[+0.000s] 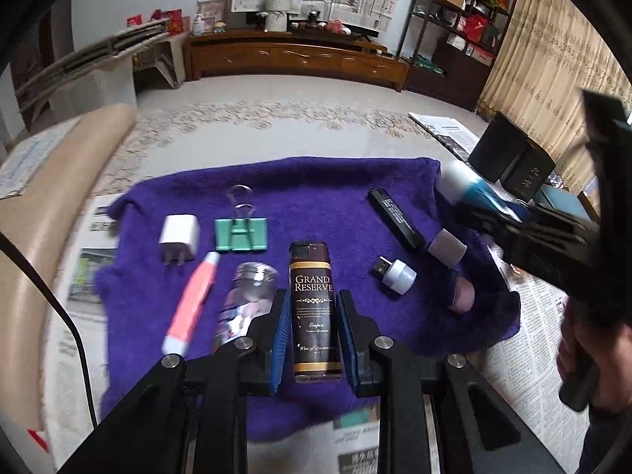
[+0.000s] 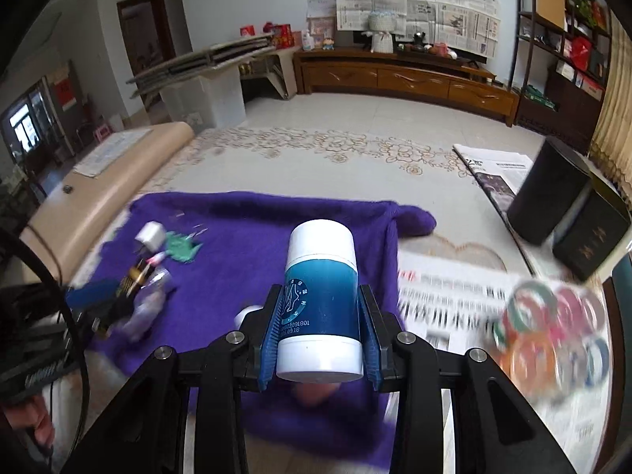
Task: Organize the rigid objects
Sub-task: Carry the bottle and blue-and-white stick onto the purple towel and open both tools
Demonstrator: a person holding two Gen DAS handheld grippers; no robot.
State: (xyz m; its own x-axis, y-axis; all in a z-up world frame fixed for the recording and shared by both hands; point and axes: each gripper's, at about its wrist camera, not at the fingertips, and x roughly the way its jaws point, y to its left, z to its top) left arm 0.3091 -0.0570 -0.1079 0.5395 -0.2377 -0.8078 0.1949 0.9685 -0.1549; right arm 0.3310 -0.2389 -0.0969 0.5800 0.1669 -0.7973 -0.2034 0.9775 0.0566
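Left wrist view: left gripper [image 1: 310, 318] pinches brown lighter [image 1: 314, 308] above purple towel [image 1: 276, 193]. Right gripper [image 2: 320, 318] clamps blue-white bottle [image 2: 320, 300] over towel's right edge.

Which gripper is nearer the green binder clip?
Left. The left gripper, holding the lighter, is just below the green binder clip; the right gripper is across the towel.
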